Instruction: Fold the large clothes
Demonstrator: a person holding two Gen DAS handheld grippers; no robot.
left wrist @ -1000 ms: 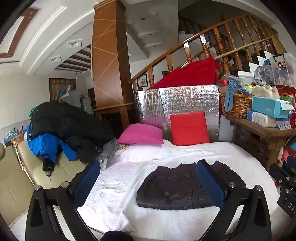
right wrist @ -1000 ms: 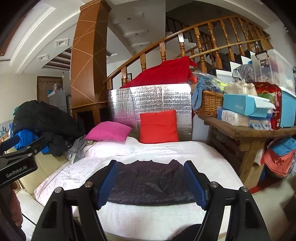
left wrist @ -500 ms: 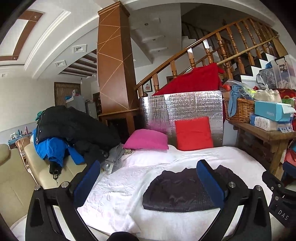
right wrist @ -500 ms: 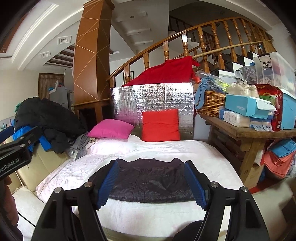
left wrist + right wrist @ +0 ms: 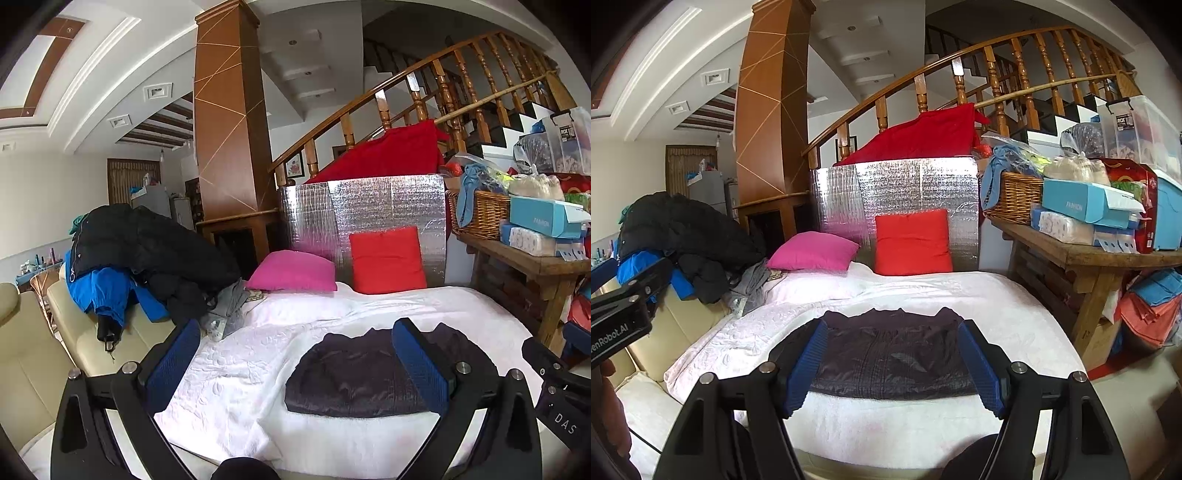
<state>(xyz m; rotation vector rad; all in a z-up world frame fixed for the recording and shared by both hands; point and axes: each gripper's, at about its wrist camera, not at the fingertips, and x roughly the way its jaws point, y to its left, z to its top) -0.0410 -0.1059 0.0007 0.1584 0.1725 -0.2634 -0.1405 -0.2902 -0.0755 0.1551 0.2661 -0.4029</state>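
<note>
A dark quilted garment (image 5: 362, 376) (image 5: 890, 354) lies folded into a flat rectangle on the white bedspread (image 5: 258, 354) (image 5: 923, 291). My left gripper (image 5: 295, 343) hovers in front of it, open, with its blue pads (image 5: 173, 354) wide apart and nothing between them; the garment sits behind its right finger. My right gripper (image 5: 894, 339) is open too, held short of the garment's near edge, empty. Each gripper's black body shows at the edge of the other view.
A heap of black and blue coats (image 5: 147, 258) (image 5: 676, 240) covers the beige sofa (image 5: 33, 347) at left. Pink (image 5: 291, 275) and red (image 5: 386, 258) cushions lean against a silver foil panel (image 5: 897, 199). A wooden table (image 5: 1100, 258) with boxes and a basket stands at right.
Both views have shifted only slightly, the left one drifting a little so the scene sits further right and higher. The garment lies unmoved and both grippers stay open.
</note>
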